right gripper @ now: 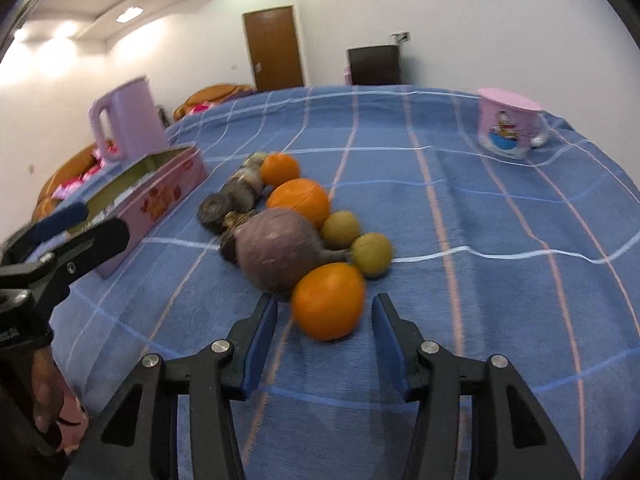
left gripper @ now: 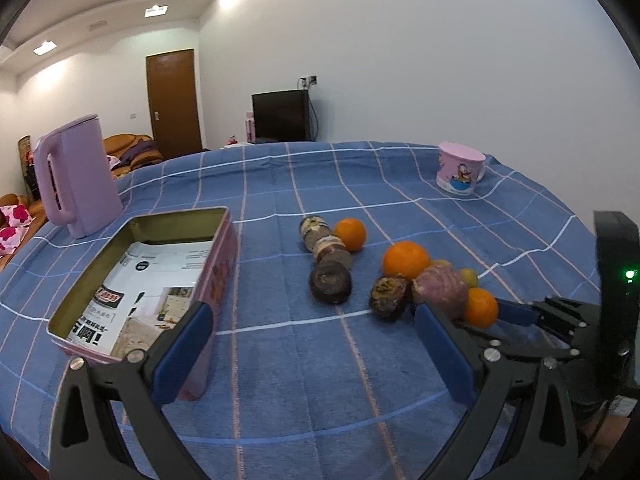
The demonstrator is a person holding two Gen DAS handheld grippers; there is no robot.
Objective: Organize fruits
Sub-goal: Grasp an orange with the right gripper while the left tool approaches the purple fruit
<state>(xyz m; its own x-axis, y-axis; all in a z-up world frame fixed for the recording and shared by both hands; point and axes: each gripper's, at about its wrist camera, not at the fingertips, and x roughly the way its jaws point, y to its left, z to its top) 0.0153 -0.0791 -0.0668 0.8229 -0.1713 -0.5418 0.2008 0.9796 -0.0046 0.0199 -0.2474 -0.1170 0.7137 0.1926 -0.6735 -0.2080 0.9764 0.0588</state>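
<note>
A cluster of fruit lies on the blue checked tablecloth (right gripper: 460,200). The nearest orange (right gripper: 328,300) sits just ahead of my right gripper (right gripper: 325,324), which is open with its jaws either side of the orange's near edge. Behind the orange are a purple fruit (right gripper: 276,252), two small green fruits (right gripper: 372,254), two more oranges (right gripper: 298,200) and dark wrinkled fruits (right gripper: 216,208). My left gripper (left gripper: 312,324) is open and empty, between the pink tin (left gripper: 160,276) and the fruit (left gripper: 440,288). The right gripper shows in the left wrist view (left gripper: 500,314) beside the small orange (left gripper: 480,307).
The open pink tin lined with printed paper (left gripper: 132,292) stands at the left. A lilac jug (left gripper: 76,176) stands behind it. A pink cartoon cup (left gripper: 460,170) stands at the far right of the table. A sofa and a door are beyond.
</note>
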